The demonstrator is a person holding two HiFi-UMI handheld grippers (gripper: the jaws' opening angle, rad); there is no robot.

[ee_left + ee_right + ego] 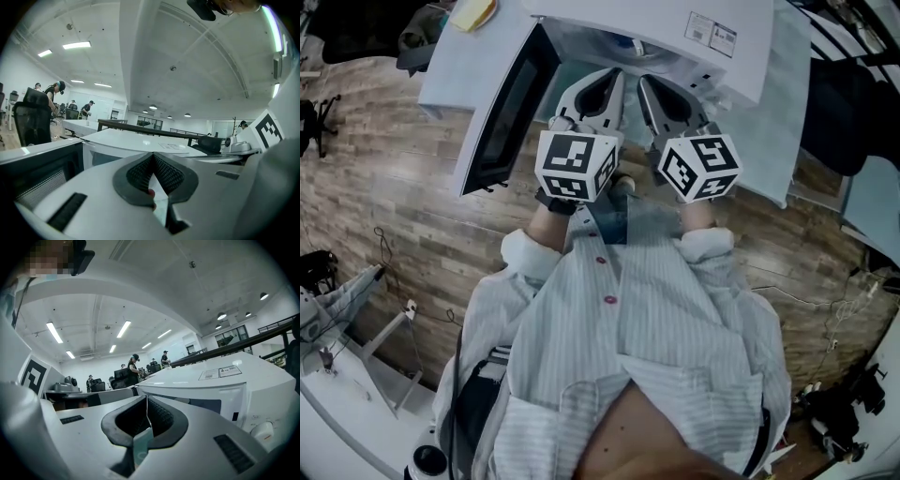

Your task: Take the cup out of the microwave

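Note:
A white microwave [694,28] stands on a pale table with its door [502,117] swung open to the left. Inside the cavity a small bluish shape [628,43] shows; I cannot tell whether it is the cup. My left gripper [614,77] and right gripper [645,84] are side by side just in front of the opening, both pointing into it. Both are shut with nothing held. In the left gripper view the pads of the left gripper [153,154] meet over the microwave [136,143]. The right gripper [146,398] looks the same beside the microwave [225,380].
A yellow object [473,13] lies on the table [441,80] left of the microwave. Wooden floor surrounds the table. A white desk [337,412] is at the lower left. People [133,364] and office chairs [33,122] are far behind.

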